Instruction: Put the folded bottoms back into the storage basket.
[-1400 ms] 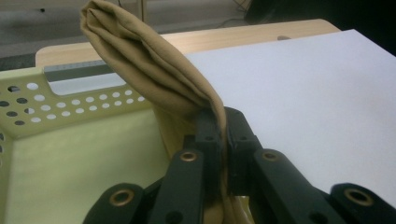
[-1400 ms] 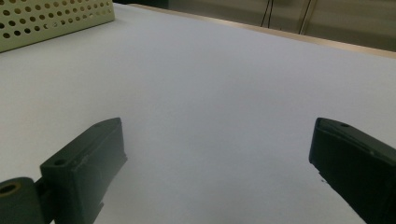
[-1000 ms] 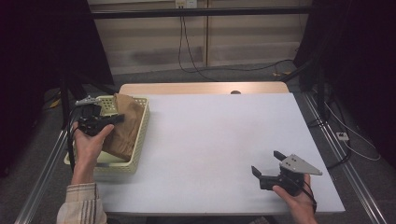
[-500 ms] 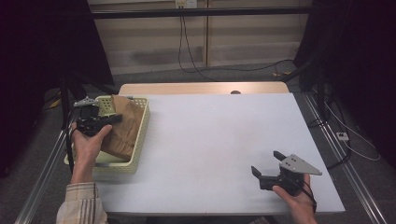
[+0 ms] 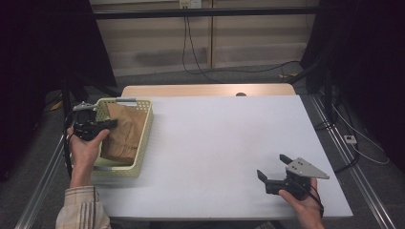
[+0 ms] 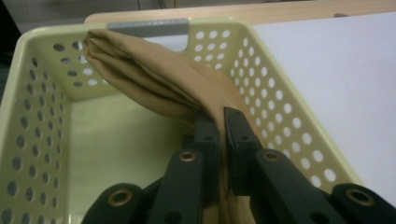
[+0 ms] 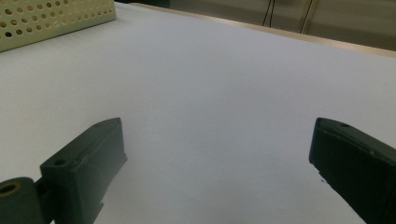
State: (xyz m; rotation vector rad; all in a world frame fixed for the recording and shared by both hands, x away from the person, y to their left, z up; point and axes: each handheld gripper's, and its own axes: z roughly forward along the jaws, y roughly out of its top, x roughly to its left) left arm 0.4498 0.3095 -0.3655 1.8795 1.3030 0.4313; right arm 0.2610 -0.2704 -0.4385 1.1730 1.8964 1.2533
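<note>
Left gripper view: brown cloth pinched inside the yellow basket.
Nearest, the left gripper (image 6: 223, 122) clamps a fold of the brown cloth (image 6: 154, 79), which drapes up to the basket (image 6: 280, 102) far rim; beyond the basket, the right gripper (image 5: 274, 168) rests on the white table (image 5: 215, 138), jaws spread, holding nothing.

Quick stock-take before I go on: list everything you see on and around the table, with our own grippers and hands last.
basket: one, pale yellow, perforated, at the table's left edge
cloth: one, tan, folded, lying in the basket
table: one, white top, with a wooden strip along the far edge
cables: several, dark, on the floor beyond the table
left gripper: one, black, over the basket, jaws shut on the cloth
right gripper: one, black with a grey plate, near right of the table, jaws open
hands: two, one holding each gripper
</note>
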